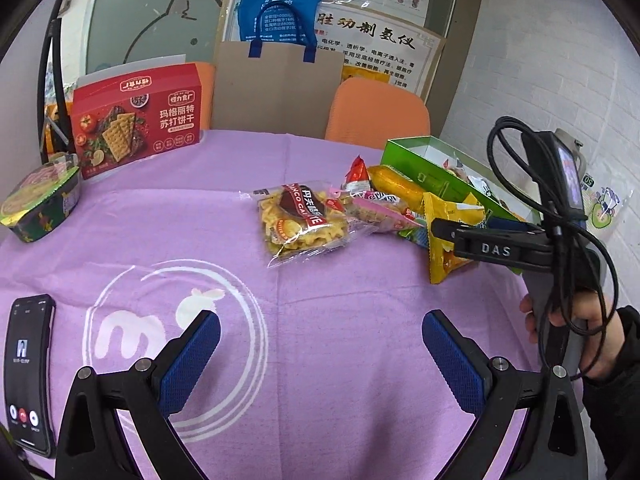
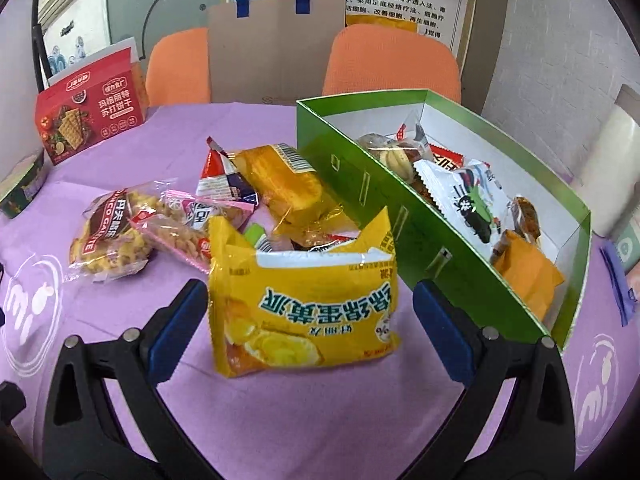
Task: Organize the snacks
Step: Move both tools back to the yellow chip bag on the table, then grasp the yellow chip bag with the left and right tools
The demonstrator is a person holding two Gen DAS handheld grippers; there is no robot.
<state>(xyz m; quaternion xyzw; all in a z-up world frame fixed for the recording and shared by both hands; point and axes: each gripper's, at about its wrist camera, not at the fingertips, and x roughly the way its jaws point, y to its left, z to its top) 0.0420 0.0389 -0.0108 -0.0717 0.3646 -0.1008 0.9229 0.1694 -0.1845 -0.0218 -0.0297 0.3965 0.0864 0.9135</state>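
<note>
Loose snacks lie on the purple cloth: a clear cookie bag [image 1: 300, 220] [image 2: 112, 236], a pink pack [image 2: 188, 228], a red-and-white pack [image 2: 218, 178] and an orange cake pack [image 2: 288, 184]. A yellow pie pack [image 2: 304, 308] lies between the wide-apart fingers of my right gripper [image 2: 310, 312], which is open around it. To its right stands the open green box [image 2: 360, 184] holding several snacks, among them a white pack [image 2: 468, 196]. My left gripper [image 1: 320, 360] hovers open over bare cloth, short of the pile. The right gripper [image 1: 438, 227] shows in the left wrist view by the yellow pack [image 1: 448, 240].
A red cracker box [image 1: 136, 120] stands at the back left, with a green noodle bowl [image 1: 40, 204] in front of it. A phone [image 1: 28, 372] lies near the left edge. Orange chairs [image 1: 376, 116] and a cardboard sheet [image 1: 276, 92] stand behind the table. A hand [image 1: 568, 320] holds the right gripper.
</note>
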